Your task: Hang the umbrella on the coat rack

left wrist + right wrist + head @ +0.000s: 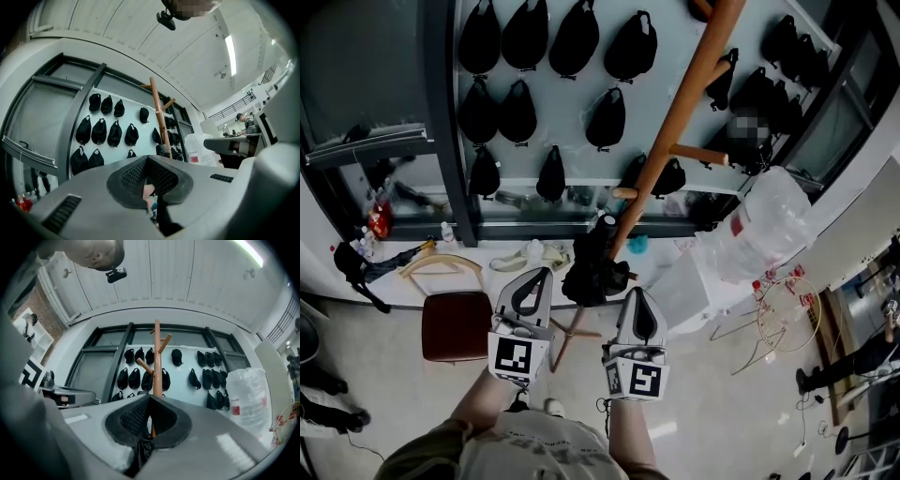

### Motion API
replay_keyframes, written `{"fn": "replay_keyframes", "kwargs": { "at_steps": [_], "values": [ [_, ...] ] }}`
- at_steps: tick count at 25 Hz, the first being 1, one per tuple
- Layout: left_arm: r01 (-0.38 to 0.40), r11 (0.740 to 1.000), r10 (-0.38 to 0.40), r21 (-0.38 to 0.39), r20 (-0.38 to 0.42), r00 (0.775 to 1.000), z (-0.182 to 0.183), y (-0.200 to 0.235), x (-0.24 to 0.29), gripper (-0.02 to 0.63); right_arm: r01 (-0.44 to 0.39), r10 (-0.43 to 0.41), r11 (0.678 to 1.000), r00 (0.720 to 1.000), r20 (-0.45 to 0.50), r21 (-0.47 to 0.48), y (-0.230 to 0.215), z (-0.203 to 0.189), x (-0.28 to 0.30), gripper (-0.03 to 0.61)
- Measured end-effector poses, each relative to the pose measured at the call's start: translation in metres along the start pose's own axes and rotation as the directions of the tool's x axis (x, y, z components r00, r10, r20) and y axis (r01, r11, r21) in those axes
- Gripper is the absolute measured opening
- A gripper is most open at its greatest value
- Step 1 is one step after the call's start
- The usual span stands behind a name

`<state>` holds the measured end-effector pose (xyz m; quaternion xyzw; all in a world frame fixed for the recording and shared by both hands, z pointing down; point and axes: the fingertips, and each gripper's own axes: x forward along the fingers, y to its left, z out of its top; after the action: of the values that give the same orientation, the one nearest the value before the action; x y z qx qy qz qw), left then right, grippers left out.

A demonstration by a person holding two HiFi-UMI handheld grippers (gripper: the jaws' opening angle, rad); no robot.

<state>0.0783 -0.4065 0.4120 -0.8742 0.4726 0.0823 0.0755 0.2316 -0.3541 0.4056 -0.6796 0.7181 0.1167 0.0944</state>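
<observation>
Left gripper (541,274): jaws together, pinching a dark strip of the folded black umbrella (587,270). Umbrella stands upright against the coat rack (678,112) pole, long axis running along it. Right gripper (635,294): jaws together on black umbrella fabric.

Left gripper (547,273) and right gripper (635,292), lower centre of the head view: pale grey wedge-shaped shells, each with a dark teardrop window and, at its rear, a white cube (517,358) printed with black square markers. In the gripper views, black mesh-textured pads (133,176) line the grey jaws. The person wears a light grey T-shirt (534,448), olive-toned at the shoulder.
</observation>
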Motion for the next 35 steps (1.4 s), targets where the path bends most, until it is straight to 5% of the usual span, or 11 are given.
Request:
{"fn": "replay_keyframes", "kwargs": {
  "at_steps": [11,17,35],
  "values": [
    [0.024,1.000,-0.024,0.006,0.041,0.999,0.011,0.000,0.005,0.011,-0.077,0.076,0.997,0.997,-0.006,-0.028,0.017,0.001,0.013,0.002],
    [0.035,0.999,-0.035,0.002,0.031,0.999,0.013,-0.001,0.000,0.011,-0.005,0.003,0.997,1.000,-0.026,-0.082,0.013,0.002,0.013,-0.002],
    [0.035,0.999,-0.036,0.018,0.015,0.999,0.007,0.000,0.001,0.011,-0.025,0.025,0.995,1.000,-0.002,-0.100,0.019,0.014,0.012,-0.002]
  ]
}}
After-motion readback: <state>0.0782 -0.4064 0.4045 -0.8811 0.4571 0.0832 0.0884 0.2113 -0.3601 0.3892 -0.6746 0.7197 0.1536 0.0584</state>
